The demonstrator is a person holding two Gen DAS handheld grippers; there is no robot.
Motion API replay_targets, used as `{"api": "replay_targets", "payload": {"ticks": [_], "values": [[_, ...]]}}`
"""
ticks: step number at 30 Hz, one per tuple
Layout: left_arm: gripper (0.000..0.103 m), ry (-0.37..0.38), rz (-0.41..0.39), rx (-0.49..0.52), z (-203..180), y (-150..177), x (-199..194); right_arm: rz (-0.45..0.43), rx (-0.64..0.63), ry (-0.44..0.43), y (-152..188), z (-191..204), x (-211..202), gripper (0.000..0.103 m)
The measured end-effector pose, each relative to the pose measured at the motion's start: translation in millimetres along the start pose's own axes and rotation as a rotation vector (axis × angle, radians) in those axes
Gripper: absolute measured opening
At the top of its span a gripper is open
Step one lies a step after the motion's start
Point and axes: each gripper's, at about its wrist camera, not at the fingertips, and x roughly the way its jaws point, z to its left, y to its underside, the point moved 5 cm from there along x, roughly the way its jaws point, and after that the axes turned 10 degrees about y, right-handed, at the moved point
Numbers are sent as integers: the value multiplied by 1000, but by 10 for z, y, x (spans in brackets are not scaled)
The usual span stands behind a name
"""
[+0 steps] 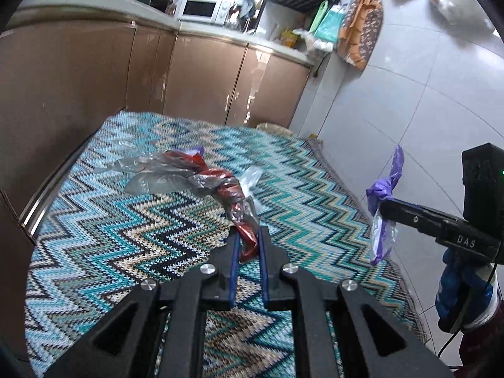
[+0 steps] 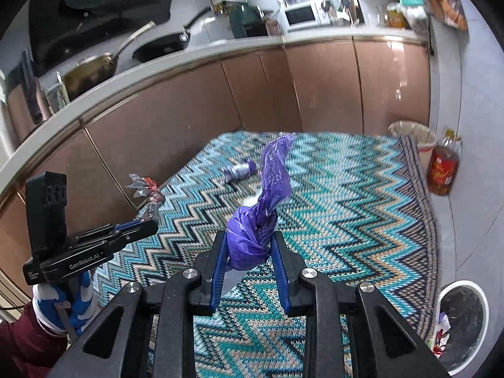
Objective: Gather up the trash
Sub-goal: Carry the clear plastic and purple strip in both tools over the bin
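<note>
- My left gripper (image 1: 246,245) is clamped on the red and clear twisted wrapper (image 1: 233,195), which sticks out ahead of the blue pads (image 1: 232,258) and hangs clear above the zigzag rug (image 1: 126,236).
- My right gripper (image 2: 249,249) has its pads pressed on the crumpled purple plastic bag (image 2: 264,201); the bag's twisted tail rises past the fingertips, off the rug.
- From the left wrist view, the right gripper sits off to the right at about the same level, the purple bag bunched at its tip.
- Down to the right of my right gripper, a white-rimmed bin (image 2: 463,324) with a black liner stands on the floor tiles, scraps inside it.
- Ahead of the right gripper, a small purple and silver wrapper (image 2: 239,170) lies on the rug, well apart from both grippers.
- Farther right, an oil bottle (image 2: 444,167) stands just beside a lined basket (image 2: 412,135) at the rug's far corner.
- Beyond the rug run the brown cabinets (image 2: 315,94).
</note>
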Motion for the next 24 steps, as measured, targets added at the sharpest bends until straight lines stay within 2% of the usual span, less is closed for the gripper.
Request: {"api": "replay_targets", "payload": {"ticks": [14, 19, 24], "values": [[10, 2, -150, 94, -542, -182, -770, -208, 1, 26, -104, 47, -983, 26], [10, 17, -165, 132, -737, -275, -834, -268, 23, 39, -124, -77, -1231, 26], [10, 45, -144, 170, -1011, -347, -711, -307, 67, 67, -107, -330, -1399, 26]]}}
